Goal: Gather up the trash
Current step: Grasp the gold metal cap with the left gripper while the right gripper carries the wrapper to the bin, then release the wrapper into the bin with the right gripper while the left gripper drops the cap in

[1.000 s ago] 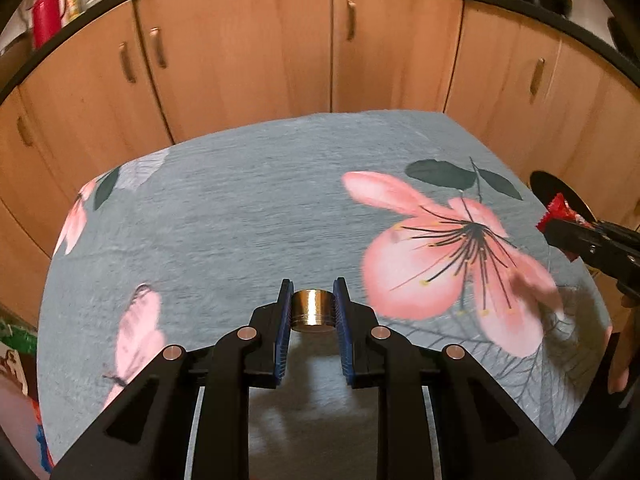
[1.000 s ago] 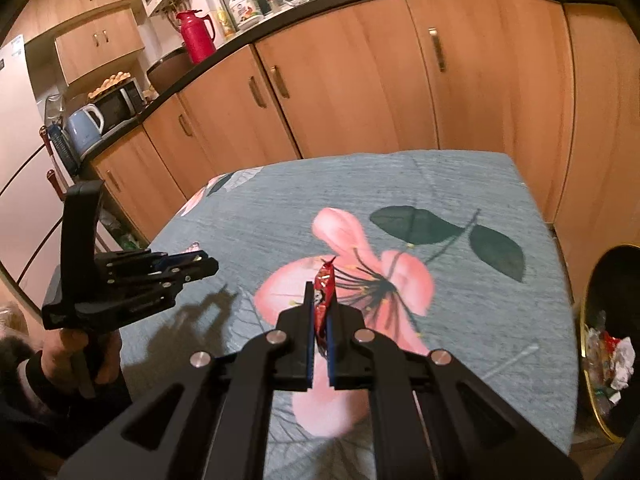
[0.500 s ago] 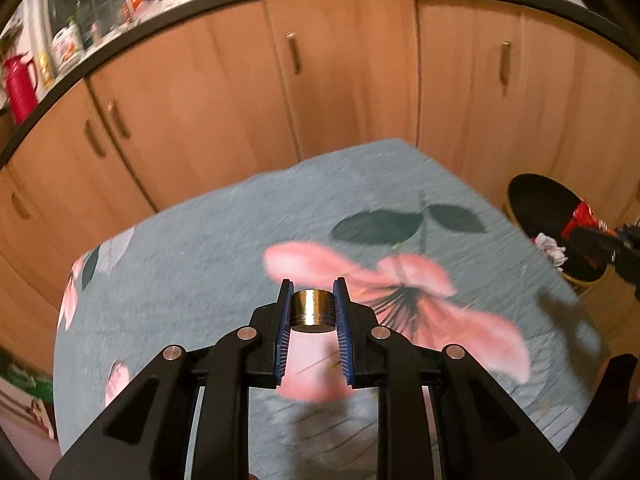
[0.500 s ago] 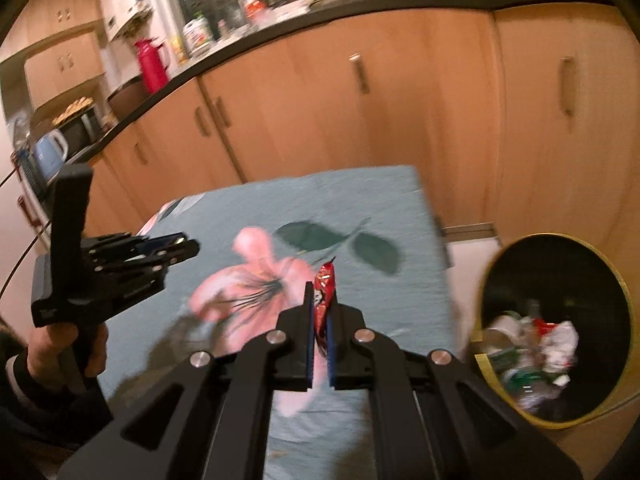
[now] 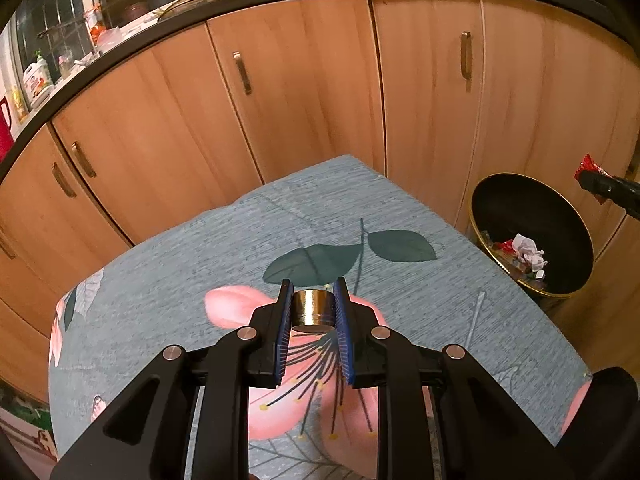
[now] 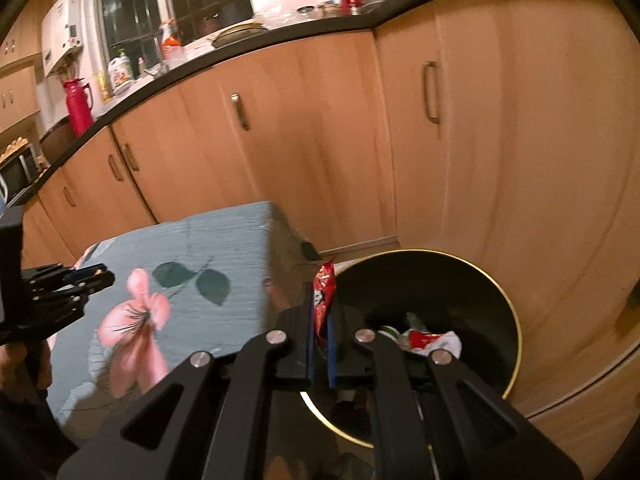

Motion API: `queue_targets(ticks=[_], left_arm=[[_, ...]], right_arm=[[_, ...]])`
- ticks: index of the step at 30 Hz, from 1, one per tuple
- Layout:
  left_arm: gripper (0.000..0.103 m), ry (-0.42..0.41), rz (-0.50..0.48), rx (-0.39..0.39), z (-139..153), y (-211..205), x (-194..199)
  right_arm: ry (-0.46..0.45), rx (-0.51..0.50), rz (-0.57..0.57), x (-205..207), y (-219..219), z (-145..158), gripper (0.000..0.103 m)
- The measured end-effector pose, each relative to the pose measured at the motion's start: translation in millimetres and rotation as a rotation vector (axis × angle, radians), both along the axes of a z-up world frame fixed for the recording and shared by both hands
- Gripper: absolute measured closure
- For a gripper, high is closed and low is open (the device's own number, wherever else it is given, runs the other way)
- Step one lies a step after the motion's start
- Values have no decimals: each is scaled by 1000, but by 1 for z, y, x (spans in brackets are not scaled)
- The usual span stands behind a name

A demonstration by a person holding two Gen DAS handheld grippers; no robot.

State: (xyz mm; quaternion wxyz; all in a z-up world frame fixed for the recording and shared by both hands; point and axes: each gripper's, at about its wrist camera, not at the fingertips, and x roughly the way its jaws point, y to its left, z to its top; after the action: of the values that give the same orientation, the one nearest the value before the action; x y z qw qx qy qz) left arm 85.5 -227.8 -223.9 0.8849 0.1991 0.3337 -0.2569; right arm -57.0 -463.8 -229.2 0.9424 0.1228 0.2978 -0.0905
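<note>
Trash sits pinched in both of our tools: the right hand-held gripper (image 6: 319, 336) is clamped on a red snack wrapper (image 6: 323, 300), which stands upright between the blue pads, and the left hand-held gripper (image 5: 313, 316) is closed around a short shiny metal cylinder (image 5: 312, 307). A second ago the wrapper hung over the flowered cloth of the surface (image 5: 200, 280); now we have swung it off the edge, and it hovers just at the near rim of the black bin (image 6: 472, 300), with the open mouth and its crumpled paper and red scraps right beyond the fingertips. The left tool has turned that way too, so the bin (image 5: 532, 216) now shows beside the surface, though the cylinder is still above the pink flower. We judge the wrapper nearly delivered: a little further over the opening, then release. The cylinder should follow. Behind everything run the wooden cabinet doors (image 5: 300, 100) and the cluttered counter.
</note>
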Motion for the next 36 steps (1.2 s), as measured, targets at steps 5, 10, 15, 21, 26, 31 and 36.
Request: queue_targets(ticks=[5,10,15,21,26,31,36], left_arm=[[84,-2,-10,6,0,-8,-1],[84,-3,-36,8,1,-21,-4],[84,-4,-85,-4,8,-45,-6],[84,14,-202,-25,16,-99,-12],[84,73,-319,-60,20,-153,-17],[55,252,-443,-94,2,-216,-8],[37,350,-465,-81,-24,-255,-1]], right_arm=[[12,-25,-26,0,-8,-6,94],[93,-42,-129,11,-36,-27,49],[108,-10,-174,5,-55,-42,38],[60,-21,-146,-15,-48,-35,39],[47,-12,-175,-22,-60,-33,39],[22,-12,-186,-55,-57,-37,39],[36,18,-215,-73,-61,-49,39]])
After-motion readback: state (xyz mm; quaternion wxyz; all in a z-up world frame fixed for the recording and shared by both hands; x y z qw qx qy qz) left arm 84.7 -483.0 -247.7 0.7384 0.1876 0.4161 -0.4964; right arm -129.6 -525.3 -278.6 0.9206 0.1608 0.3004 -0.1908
